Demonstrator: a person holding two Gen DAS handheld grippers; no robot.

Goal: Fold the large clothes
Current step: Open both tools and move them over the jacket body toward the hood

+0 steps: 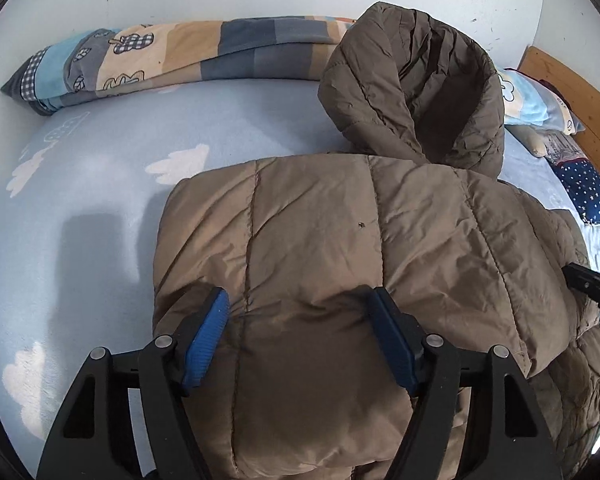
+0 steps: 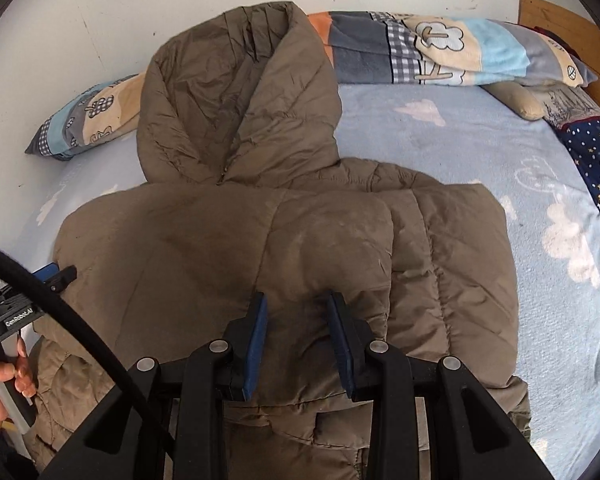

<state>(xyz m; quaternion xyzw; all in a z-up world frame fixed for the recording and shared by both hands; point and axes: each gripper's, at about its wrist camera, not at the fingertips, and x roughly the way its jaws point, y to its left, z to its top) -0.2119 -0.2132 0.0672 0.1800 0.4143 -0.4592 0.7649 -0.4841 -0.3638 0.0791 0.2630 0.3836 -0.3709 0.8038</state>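
Brown puffy jacket [image 2: 260, 248] lies on bed [image 2: 440, 148], lower part folded up over body, hood [image 2: 236, 96] spread toward wall.

Left gripper [image 1: 298, 312]: fingers spread wide, thick folded edge bulging between them, apparently not squeezed.

Right gripper [image 2: 298, 320]: fingers partly apart over padded edge; true pinch unclear.

Likely light, soft, springy, slippery shell; folds puff back. Best hold: thick seamed edge, deep bite.

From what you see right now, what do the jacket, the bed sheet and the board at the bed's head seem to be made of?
Jacket: probably thin synthetic shell over padding; quilted seams, puffy, fine wrinkles, slight sheen.
Bed sheet: looks like soft fleece or brushed cotton; matte, fuzzy surface with white clouds.
Board: seems wood, light brown, smooth.
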